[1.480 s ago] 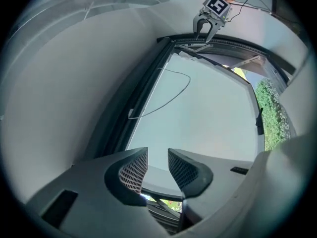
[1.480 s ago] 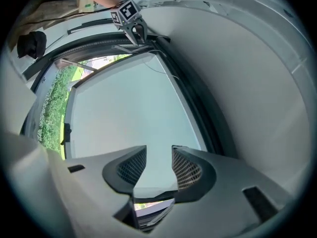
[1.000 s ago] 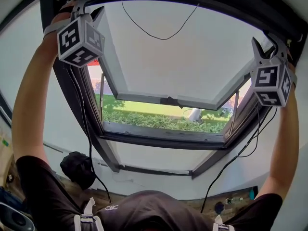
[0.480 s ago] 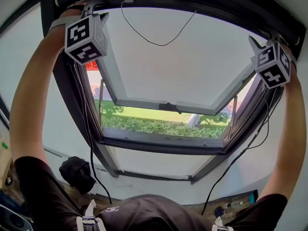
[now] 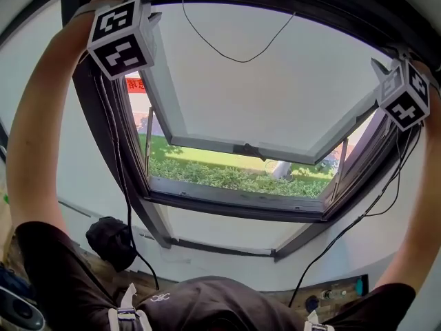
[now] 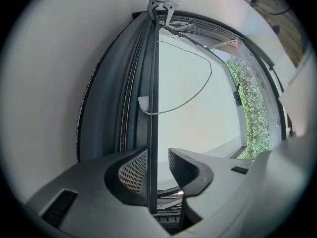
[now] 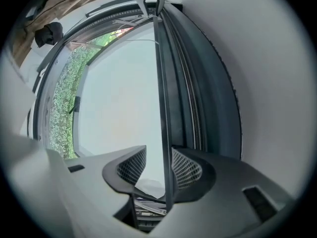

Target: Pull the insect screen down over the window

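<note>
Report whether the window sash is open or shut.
Open: the sash tilts outward from the frame, and a hedge shows through the gap under its lower edge.

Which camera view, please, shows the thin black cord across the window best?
The head view: the cord hangs as a whole loop against the pale pane. The left gripper view shows it curved beside the bar; the right gripper view shows a faint trace at most.
</note>
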Demonstrator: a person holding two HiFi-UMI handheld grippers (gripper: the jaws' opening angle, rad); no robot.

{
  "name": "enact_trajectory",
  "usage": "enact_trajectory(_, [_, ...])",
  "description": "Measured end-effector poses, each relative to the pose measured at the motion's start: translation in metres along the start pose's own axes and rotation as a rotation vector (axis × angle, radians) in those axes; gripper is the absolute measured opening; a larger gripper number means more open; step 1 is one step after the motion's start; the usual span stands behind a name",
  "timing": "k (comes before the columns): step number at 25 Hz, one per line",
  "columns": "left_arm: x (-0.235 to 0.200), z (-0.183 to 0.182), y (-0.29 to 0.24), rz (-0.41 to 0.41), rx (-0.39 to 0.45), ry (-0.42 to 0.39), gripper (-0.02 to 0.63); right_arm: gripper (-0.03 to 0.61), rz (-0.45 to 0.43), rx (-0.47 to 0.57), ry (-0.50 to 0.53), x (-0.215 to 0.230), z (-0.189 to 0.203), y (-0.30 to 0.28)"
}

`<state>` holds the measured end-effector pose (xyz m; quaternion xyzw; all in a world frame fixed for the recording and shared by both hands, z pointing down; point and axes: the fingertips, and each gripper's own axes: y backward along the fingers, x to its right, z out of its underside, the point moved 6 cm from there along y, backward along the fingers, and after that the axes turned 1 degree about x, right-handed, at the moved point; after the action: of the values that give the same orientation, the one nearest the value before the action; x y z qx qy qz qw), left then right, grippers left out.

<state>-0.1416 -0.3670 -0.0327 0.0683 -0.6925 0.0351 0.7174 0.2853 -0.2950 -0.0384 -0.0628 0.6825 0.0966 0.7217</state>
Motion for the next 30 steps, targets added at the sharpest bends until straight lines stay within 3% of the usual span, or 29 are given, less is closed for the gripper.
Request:
enact_trajectory(6, [0.010, -0.002, 0.005, 0.090, -0.001, 0.012, 0.147, 0.169, -0.101, -0.028, -0.007, -0.010, 0.001, 0.003])
enact_trajectory(17, [0.053, 0.004, 0.010, 0.141, 0.057, 0.050, 0.150, 0.168, -0.212, 0.010, -0.051, -0.050, 0.003, 0.005])
enact_trajectory(23, [0.098, 0.007, 0.014, 0.237, 0.069, 0.037, 0.130, 0.144, -0.273, -0.027, 0.000, -0.092, 0.003, 0.009])
enact_trajectory(30, [0.162, 0.008, 0.018, 0.296, 0.083, 0.024, 0.141, 0.161, -0.327, -0.030, 0.030, -0.155, 0.008, 0.012])
